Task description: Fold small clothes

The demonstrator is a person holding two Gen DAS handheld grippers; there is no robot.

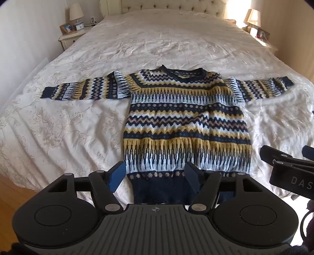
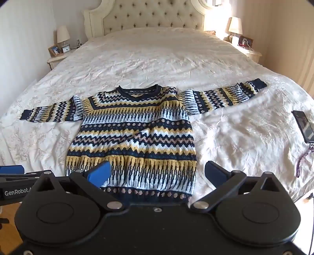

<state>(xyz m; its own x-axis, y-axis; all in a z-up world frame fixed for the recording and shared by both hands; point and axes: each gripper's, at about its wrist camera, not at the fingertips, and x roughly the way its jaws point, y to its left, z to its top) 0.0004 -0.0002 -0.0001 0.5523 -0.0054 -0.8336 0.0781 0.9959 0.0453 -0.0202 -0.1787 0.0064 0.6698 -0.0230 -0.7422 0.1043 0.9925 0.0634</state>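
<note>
A small knitted sweater in navy, yellow and pale blue bands lies flat on the white bed, neck away from me, both sleeves spread out sideways. It also shows in the right wrist view. My left gripper is open and empty, held above the sweater's navy hem. My right gripper is open and empty, above the hem's right part. The right gripper also shows at the right edge of the left wrist view. The left gripper shows at the left edge of the right wrist view.
The bed has a cream floral cover and a tufted headboard. Nightstands with lamps stand on both sides. A phone with a cord lies on the bed at the right. Wooden floor lies at lower left.
</note>
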